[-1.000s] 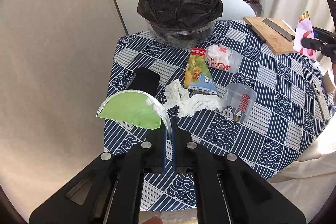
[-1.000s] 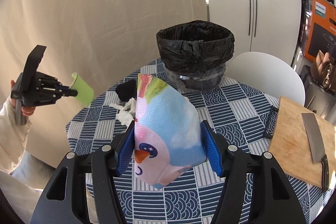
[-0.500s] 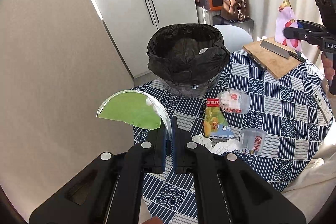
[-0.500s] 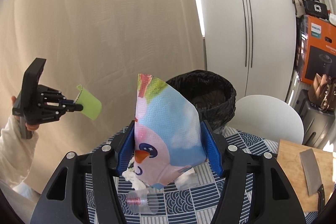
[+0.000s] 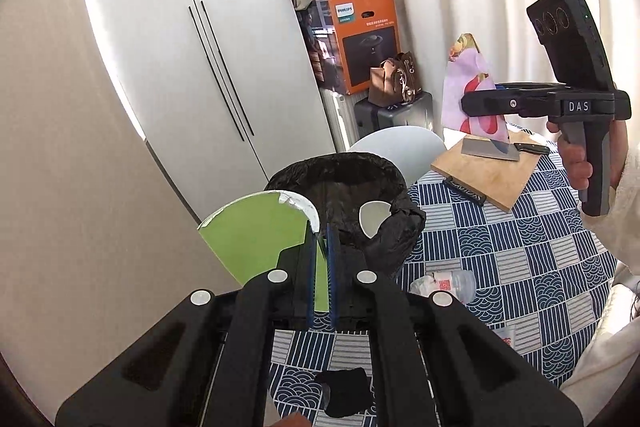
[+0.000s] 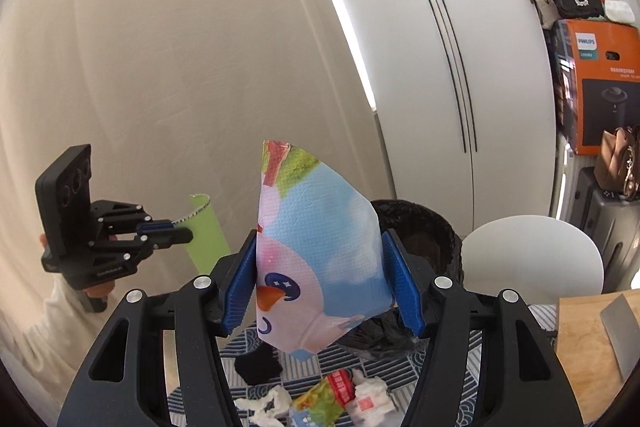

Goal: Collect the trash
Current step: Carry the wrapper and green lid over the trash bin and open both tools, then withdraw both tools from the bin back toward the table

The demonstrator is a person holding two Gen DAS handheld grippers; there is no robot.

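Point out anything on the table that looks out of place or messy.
Litter is strewn across the checked tablecloth: crumpled tissue, a snack wrapper and a tipped plastic cup stuffed with tissue. A cleaver lies loose on the cutting board.

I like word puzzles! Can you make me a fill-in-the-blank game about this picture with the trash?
1. The left gripper pinches a flat ____ lid.
2. The trash bin is lined with a ____ bag.
3. The right gripper holds a colourful wrapper showing a cartoon ____.
4. The knife lies on a wooden ____.

Missing words: green; black; penguin; cutting board
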